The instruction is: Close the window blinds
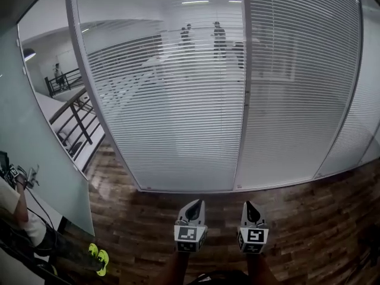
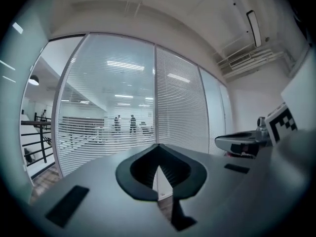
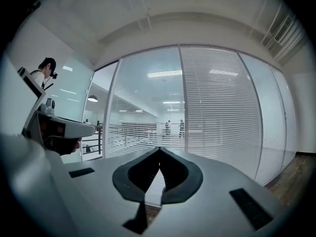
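White slatted blinds hang behind a glass wall in front of me. The left panel's blinds (image 1: 172, 100) (image 2: 108, 112) (image 3: 148, 117) have their slats turned open, so the room behind shows through. The right panel's blinds (image 1: 297, 88) (image 2: 177, 107) (image 3: 217, 107) look far denser. A grey mullion (image 1: 245, 100) divides the two panels. My left gripper (image 1: 193, 205) (image 2: 158, 145) and right gripper (image 1: 249, 206) (image 3: 159, 148) are held side by side low over the floor, pointing level at the wall and well short of it. Both are shut with nothing between their jaws.
Dark wood floor (image 1: 148, 218) runs up to the wall. At the left stands a frosted glass partition (image 1: 41, 159), with a person in yellow-green shoes (image 1: 98, 258) beside it. A dark railing (image 1: 77, 123) and two distant people (image 1: 218, 37) show through the glass.
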A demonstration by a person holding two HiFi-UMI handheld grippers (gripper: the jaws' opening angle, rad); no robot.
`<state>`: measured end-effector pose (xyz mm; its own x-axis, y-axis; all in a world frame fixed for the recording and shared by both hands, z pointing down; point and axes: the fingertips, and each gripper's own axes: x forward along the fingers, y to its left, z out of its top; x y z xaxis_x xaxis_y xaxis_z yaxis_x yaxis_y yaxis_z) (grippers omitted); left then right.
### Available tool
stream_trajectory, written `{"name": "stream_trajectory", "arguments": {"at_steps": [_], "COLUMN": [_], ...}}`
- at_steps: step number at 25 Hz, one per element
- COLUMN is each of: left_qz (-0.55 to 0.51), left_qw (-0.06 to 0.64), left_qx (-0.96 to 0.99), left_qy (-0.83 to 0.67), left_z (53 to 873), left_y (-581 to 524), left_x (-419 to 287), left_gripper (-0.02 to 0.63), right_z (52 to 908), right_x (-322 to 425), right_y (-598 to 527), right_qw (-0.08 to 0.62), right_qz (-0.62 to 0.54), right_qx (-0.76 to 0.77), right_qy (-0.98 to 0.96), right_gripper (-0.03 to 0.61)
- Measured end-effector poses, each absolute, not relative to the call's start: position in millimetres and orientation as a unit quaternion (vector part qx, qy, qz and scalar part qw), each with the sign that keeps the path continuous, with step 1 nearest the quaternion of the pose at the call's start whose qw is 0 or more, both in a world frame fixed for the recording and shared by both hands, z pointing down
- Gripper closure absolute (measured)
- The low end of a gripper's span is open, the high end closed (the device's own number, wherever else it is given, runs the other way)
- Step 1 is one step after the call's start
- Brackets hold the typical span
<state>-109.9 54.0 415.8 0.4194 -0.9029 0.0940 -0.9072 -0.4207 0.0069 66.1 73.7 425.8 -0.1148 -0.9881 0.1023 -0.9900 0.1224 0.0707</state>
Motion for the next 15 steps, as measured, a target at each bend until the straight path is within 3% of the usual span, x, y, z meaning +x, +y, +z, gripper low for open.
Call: {"name": "stream_trajectory", "arguments": {"at_steps": [7, 15], "left_qz": [0.024, 0.039], "left_qw": [0.056, 0.046], "left_qx": [0.849, 0.850], "left_qy": [-0.525, -0.524], "left_z": [416.5, 416.5], "left_y": [27.9, -19.7], "left_x": [-104.9, -84.1], "left_gripper": [0.620, 0.620], "right_z": [442.0, 425.7], "right_x": [62.1, 73.7], "right_y": [46.2, -2.1], "right_qw": [0.086, 0.069], "right_qz": [-0.005, -0.007], "right_qx": [0.655, 0.647], "right_qy": [-0.751, -0.759], "right_gripper": [0.576, 0.576]}}
